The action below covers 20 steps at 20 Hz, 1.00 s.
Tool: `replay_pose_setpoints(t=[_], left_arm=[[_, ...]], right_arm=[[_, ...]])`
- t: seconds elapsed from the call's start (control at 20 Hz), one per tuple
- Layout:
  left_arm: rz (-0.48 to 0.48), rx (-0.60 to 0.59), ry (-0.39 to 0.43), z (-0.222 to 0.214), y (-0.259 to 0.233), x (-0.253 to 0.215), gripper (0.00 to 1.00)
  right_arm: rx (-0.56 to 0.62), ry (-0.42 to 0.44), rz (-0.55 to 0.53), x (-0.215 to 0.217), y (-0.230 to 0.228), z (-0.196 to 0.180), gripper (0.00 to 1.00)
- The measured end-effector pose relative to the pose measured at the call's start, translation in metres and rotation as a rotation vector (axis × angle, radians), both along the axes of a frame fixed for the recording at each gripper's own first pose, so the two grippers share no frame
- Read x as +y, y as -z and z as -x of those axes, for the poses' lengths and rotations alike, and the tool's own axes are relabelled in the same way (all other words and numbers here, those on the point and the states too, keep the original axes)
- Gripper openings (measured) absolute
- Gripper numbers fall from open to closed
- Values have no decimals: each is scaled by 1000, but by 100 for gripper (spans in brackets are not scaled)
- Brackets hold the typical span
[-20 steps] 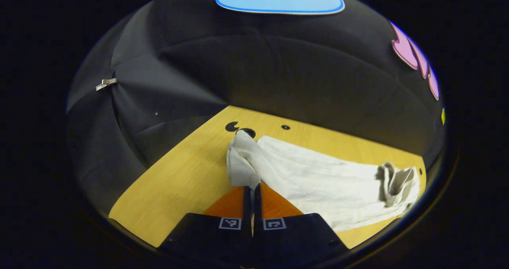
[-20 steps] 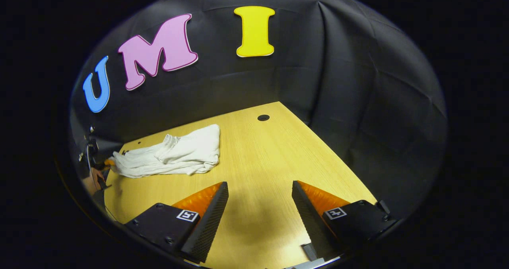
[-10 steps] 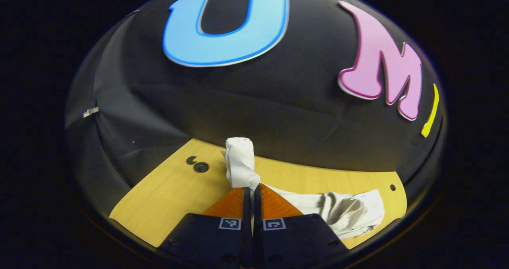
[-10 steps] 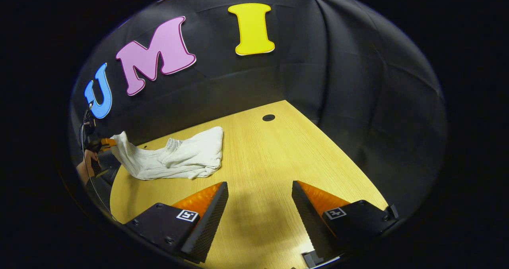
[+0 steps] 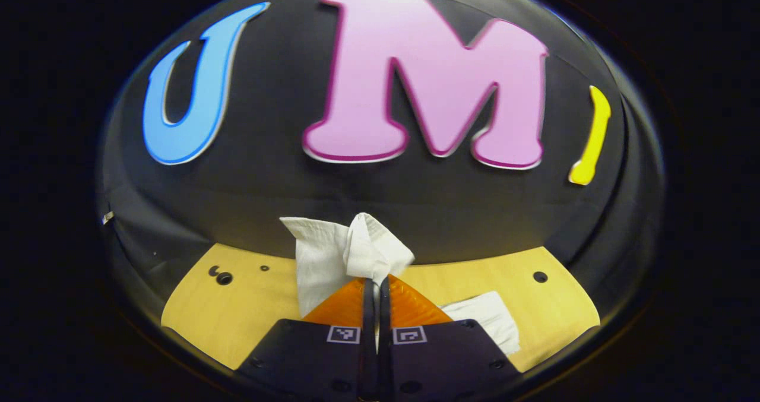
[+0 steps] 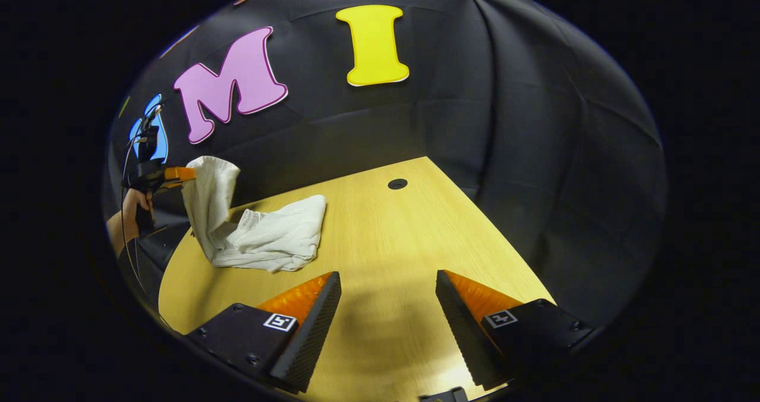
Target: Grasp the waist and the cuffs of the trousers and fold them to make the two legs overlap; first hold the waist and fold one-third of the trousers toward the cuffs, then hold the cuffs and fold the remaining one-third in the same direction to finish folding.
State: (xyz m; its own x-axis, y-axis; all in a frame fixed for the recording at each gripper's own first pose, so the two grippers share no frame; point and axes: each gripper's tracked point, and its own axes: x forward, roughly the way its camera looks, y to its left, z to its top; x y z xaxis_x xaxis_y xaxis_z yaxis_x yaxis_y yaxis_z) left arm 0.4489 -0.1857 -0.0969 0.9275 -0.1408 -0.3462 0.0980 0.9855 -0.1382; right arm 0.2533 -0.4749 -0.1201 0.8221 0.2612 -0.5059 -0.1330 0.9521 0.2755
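Black cloth backs a wooden desk [image 6: 380, 241] where the left gripper [image 5: 376, 283], fingers pinched on one end of the white trousers [image 6: 261, 236], holds it above the heap, while the right gripper [image 6: 389, 313] hovers nearby, fingers wide.

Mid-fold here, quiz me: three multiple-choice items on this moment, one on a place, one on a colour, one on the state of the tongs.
1. Where is the gripped end of the trousers?
A. flat on the table
B. lifted above the table
C. hanging off the table edge

2. What colour are the trousers?
A. white
B. blue
C. black

3. How do the right tongs stand?
A. shut on the cloth
B. shut on nothing
C. open over bare table

Answers:
1 B: the left tongs hold one end raised while the rest lies on the table.
2 A: the cloth is white in both views.
3 C: their fingers stand wide apart with wood between them.
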Motion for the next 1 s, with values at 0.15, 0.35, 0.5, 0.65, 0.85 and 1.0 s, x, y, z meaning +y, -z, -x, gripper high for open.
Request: replay_pose_setpoints(t=[0.15, 0.35, 0.5, 0.65, 0.85, 1.0], left_arm=[[22, -1, 54, 3, -7, -52, 6], [27, -1, 120, 8, -12, -112, 6], [54, 20, 183, 14, -4, -157, 6], [66, 52, 234, 24, 8, -189, 6], [75, 126, 253, 36, 35, -214, 6], [74, 167, 270, 46, 51, -223, 12]], right_arm=[[3, 9, -22, -12, 3, -6, 98], [22, 21, -66, -19, 6, -4, 98], [18, 14, -79, -17, 6, -2, 98], [7, 2, -85, -12, 3, 1, 98], [14, -25, -86, -3, 4, 7, 98], [14, -30, -89, -3, 5, 9, 98]])
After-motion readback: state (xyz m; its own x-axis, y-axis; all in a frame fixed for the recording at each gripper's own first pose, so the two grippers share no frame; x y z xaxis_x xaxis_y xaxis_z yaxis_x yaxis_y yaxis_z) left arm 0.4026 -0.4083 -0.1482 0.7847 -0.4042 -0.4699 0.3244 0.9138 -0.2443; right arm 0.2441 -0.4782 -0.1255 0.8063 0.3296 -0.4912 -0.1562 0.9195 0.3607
